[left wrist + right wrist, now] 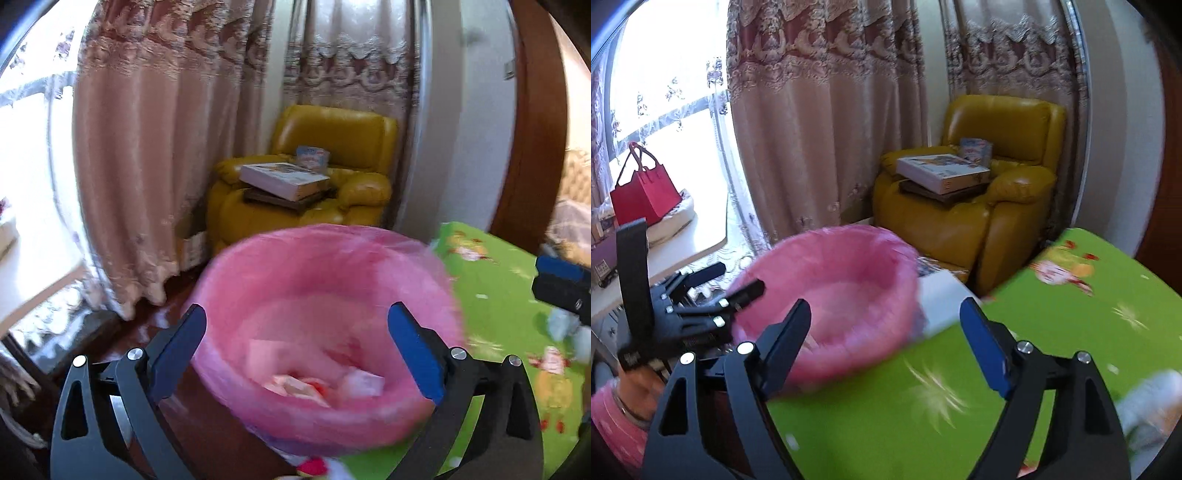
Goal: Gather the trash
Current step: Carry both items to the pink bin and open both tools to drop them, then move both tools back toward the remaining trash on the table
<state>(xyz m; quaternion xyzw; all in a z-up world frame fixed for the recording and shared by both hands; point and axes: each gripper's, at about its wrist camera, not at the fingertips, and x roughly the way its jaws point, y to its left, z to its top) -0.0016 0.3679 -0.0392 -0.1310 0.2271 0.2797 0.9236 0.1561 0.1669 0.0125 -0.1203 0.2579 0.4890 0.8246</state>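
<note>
Left gripper (297, 325): jaws standing wide apart, nothing between the pads, hanging over the mouth of the bin.

Right gripper (886, 317): jaws likewise spread, gripping nothing, hovering over the green mat (879, 417), with the bin at its 11 o'clock.

Bin (325, 314): round, lined with a pink bag, sitting just beside the mat's edge. Crumpled paper scraps (295, 386) are lying at its bottom, pale and reddish, blurred.

More trash: a pale crumpled wad (1152, 402) is lying on the mat at 4 o'clock of the right gripper; its make cannot be told.

Person: a hand (639, 391) with a pink sleeve and a bangle is holding the left gripper's handle, at 9 o'clock in the right wrist view.

Armchair (332, 147): yellow leather, at 12 o'clock beyond the bin, carrying a flat white box (284, 181) and a small carton behind it.

Curtains (147, 147): pink, embroidered, hanging behind the chair.

Red bag (644, 192): standing by the window at 10 o'clock.
</note>
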